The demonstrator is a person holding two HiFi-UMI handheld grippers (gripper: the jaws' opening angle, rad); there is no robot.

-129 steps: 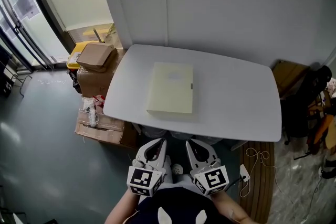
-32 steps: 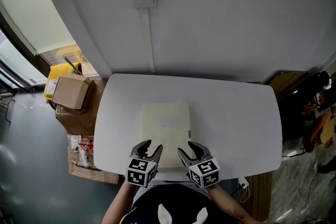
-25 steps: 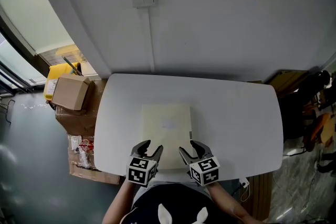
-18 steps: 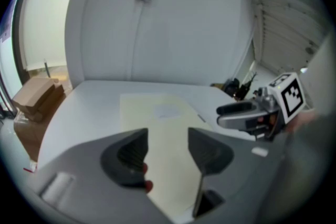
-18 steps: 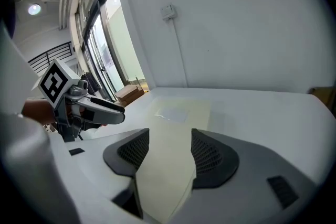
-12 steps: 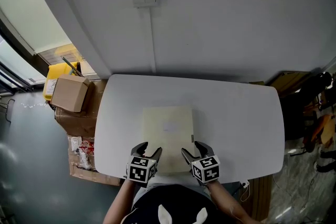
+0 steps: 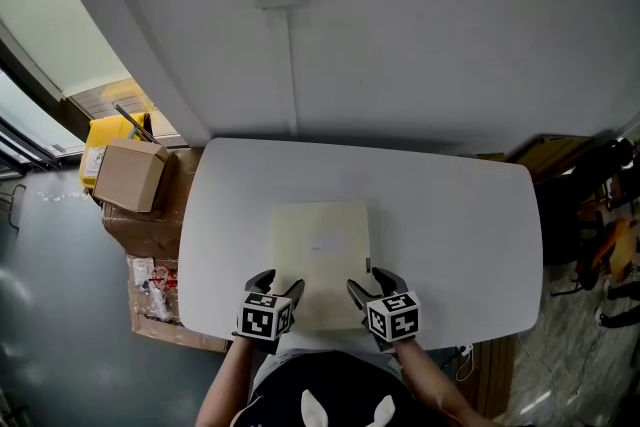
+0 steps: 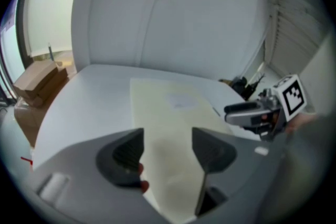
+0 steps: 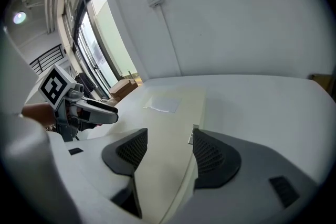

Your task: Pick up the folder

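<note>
The folder (image 7: 320, 255) lies flat on the white surface (image 7: 455, 215). It sits a little left of the middle, its short near end close to the front edge and its long sides running toward the wall edge. Whether that end overhangs the front edge cannot be told.

Both tools are at the folder's near end. The left gripper (image 7: 278, 285) is over the near left corner and the right gripper (image 7: 370, 285) over the near right corner. The fingers of both have just been opening and now stand spread wide, clamped on nothing. In the left gripper view the cream cover fills the gap between the fingers, with its left side running up through the gap. In the right gripper view the gap frames the folder's right side and a small metal fitting (image 9: 191, 135). No pad presses on the cover in either view.

The folder looks like a stiff board folder of some thickness with a smooth, matt cover. It is likely light to moderate in weight and should not sag if held at one end. The smooth cover may slide in a shallow grip. Lying flat, it offers only its thin edges, so the sensible hold is on the near end. Each pair of fingers would take a corner, one finger above and one below, set well in from the edge.
</note>
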